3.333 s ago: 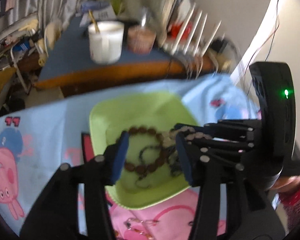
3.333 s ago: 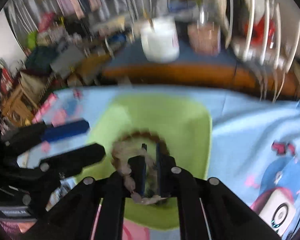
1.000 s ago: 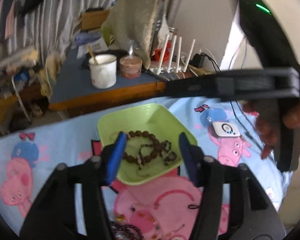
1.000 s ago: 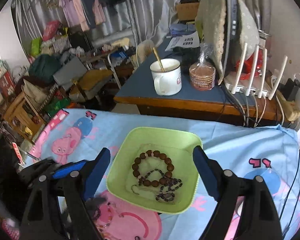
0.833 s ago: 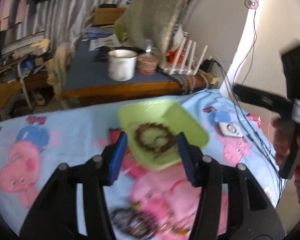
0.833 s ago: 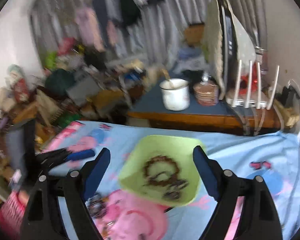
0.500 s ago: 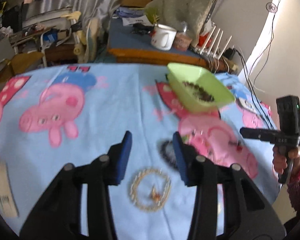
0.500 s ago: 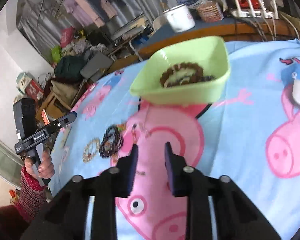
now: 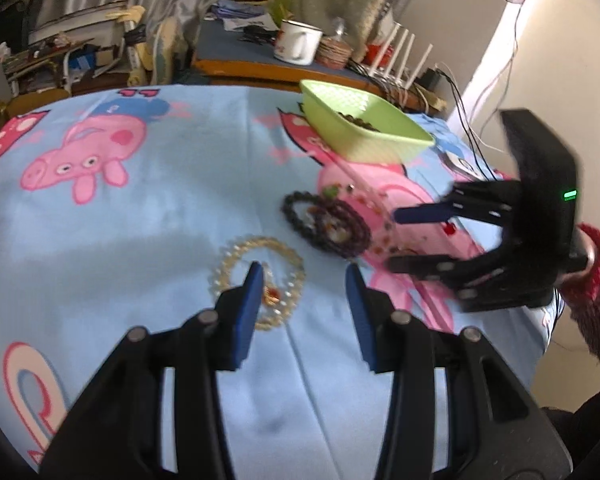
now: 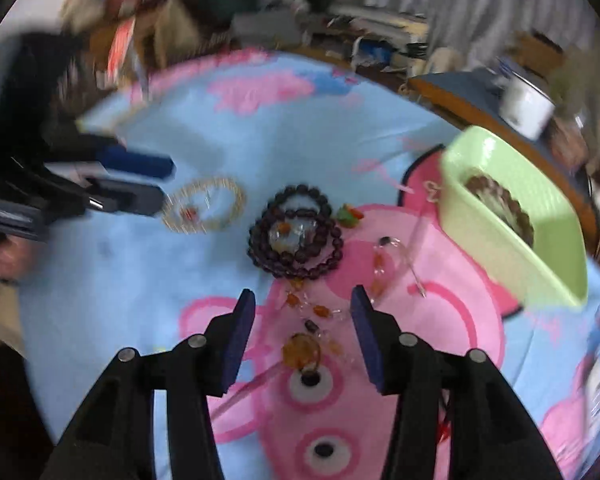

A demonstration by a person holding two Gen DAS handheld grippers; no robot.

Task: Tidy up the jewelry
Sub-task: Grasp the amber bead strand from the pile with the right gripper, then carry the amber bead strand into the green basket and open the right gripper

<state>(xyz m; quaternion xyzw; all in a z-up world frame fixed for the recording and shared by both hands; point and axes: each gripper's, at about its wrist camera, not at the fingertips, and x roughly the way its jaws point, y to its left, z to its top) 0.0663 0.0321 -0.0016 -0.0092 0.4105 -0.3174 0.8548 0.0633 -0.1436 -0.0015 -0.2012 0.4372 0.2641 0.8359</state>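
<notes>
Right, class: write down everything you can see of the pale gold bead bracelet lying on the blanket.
The pale gold bead bracelet is a ring of small, glossy, cream-gold beads, lying flat and roughly round on the blue cartoon blanket. A small orange-red charm sits inside the loop. It lies apart from the dark bead bracelets beside it. The left tool has its tips open just above it, one finger overlapping the ring in the left view; contact cannot be told.
</notes>
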